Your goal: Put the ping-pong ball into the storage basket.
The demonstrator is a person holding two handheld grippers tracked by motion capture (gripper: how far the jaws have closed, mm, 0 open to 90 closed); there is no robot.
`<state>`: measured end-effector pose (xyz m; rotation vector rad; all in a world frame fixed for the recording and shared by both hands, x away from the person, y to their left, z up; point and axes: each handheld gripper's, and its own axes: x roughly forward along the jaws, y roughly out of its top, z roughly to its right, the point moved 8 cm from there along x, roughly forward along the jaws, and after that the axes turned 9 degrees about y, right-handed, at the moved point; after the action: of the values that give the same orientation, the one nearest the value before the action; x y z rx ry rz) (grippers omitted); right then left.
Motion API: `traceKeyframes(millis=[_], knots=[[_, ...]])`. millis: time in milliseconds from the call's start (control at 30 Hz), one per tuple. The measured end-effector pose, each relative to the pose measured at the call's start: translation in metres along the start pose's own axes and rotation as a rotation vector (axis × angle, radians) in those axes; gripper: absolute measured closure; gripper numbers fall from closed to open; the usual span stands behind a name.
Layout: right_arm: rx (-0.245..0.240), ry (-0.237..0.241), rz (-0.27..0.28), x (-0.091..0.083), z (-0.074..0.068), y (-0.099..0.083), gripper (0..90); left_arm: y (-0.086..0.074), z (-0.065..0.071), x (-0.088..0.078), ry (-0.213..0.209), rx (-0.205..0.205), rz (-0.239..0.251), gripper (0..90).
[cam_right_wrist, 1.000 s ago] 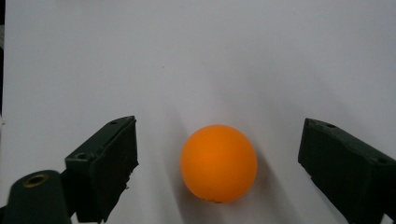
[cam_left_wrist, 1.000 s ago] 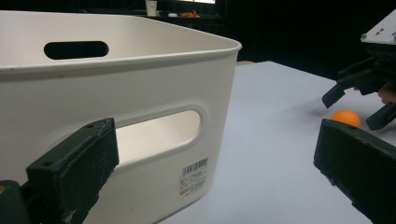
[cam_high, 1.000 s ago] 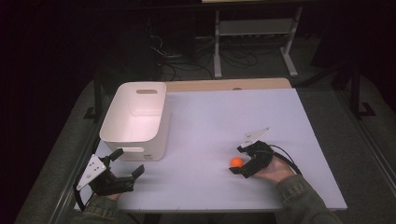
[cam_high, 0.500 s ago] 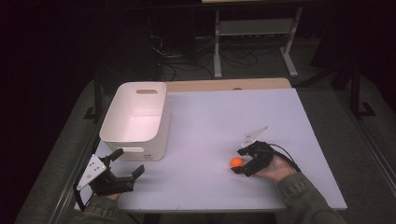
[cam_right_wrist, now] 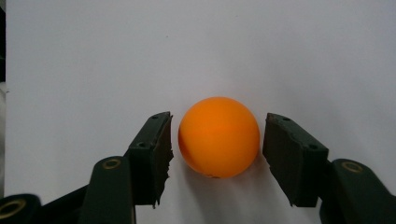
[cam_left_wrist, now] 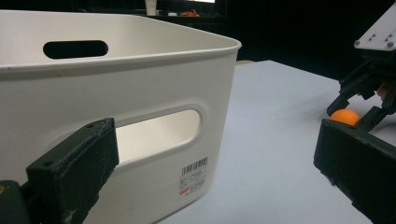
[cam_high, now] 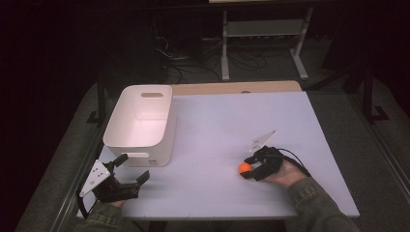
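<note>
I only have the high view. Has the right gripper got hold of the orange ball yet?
Observer: Not quite. The right gripper has just been closing its jaws around the ball, but a thin gap shows at each pad.
Operator: Is the ball lifted?
Observer: No, it looks to rest on the table, its shadow right under it.
Operator: And the left gripper?
Observer: The left gripper is open, nothing between its jaws, facing the bin's handle slot.

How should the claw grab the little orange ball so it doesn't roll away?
Pinch the orange ball across its widest middle, one jaw on each side. The right claw is lined up this way, its jaws having just been closing around the ball, though a thin gap seems to remain at each pad. A round ball likely slips if pinched too high, so stay low near the white table.
</note>
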<state>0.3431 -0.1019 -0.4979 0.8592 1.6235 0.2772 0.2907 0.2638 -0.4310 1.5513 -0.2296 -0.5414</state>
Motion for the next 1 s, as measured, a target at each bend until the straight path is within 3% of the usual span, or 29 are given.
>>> traceKeyframes(millis=[233, 533, 1000], knots=[[-0.012, -0.001, -0.028, 0.001, 0.000, 0.001, 49.0, 0.000, 0.000, 0.000, 0.000, 0.000, 0.000, 0.0], [-0.027, 0.004, -0.042, 0.000, -0.002, 0.008, 50.2, 0.000, 0.000, 0.000, 0.000, -0.001, 0.000, 0.0], [-0.047, 0.025, -0.051, -0.023, -0.007, 0.028, 50.3, 0.000, 0.000, 0.000, 0.000, -0.002, 0.001, 0.0]])
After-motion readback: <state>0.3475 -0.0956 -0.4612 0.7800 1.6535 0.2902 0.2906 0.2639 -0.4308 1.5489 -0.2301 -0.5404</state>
